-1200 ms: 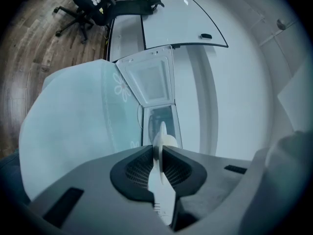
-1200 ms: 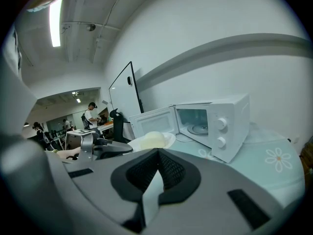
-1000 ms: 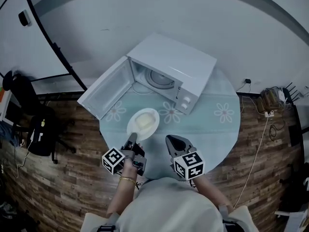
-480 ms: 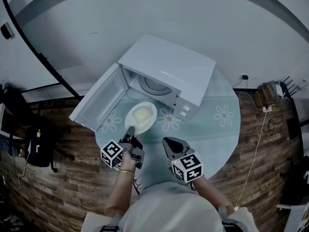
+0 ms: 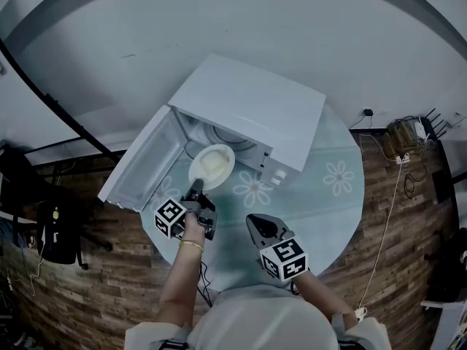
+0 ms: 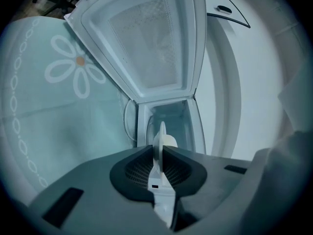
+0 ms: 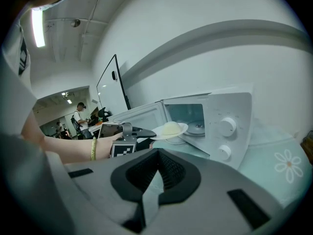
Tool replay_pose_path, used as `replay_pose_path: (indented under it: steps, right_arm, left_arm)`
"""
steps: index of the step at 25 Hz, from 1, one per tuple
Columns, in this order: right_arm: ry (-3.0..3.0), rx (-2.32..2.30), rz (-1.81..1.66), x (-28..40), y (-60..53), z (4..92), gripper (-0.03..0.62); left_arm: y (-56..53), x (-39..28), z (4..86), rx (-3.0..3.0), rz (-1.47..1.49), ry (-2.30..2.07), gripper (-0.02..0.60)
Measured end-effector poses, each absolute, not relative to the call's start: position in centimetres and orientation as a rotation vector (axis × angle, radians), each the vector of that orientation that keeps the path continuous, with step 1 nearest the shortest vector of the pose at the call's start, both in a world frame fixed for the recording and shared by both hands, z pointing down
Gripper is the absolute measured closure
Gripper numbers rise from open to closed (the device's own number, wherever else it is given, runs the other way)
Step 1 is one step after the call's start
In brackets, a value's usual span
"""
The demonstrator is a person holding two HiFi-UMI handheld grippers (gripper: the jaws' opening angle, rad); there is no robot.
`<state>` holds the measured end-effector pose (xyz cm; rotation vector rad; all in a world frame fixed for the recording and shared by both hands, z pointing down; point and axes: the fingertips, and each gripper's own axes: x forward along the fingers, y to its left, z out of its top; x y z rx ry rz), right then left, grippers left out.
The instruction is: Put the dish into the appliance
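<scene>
White microwave [image 5: 252, 111] sat on the flowered tablecloth [image 5: 328, 195], and its one door [image 5: 142, 166] was swung wide. Our left gripper [image 5: 195, 189] pinched the rim of one plate [image 5: 211, 164] of pale food, right at the opening. Our right gripper [image 5: 254, 221] hung closed and empty. Only its view showed us the two knobs [image 7: 226, 126].

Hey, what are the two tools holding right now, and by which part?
The left tool grips the dish by its near rim, edge-on between the jaws. The right tool is shut and holds nothing.
</scene>
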<state>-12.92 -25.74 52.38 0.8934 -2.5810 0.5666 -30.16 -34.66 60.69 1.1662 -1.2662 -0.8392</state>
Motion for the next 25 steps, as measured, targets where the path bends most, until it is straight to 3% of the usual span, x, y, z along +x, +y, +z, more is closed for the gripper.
replay_pose_path:
  steps: [25]
  right_arm:
    - [-2.510, 0.967, 0.636, -12.5, -28.4, 54.7, 0.589]
  left_arm:
    - [-44.7, -30.1, 65.8, 1.142, -0.741, -1.261, 0.529]
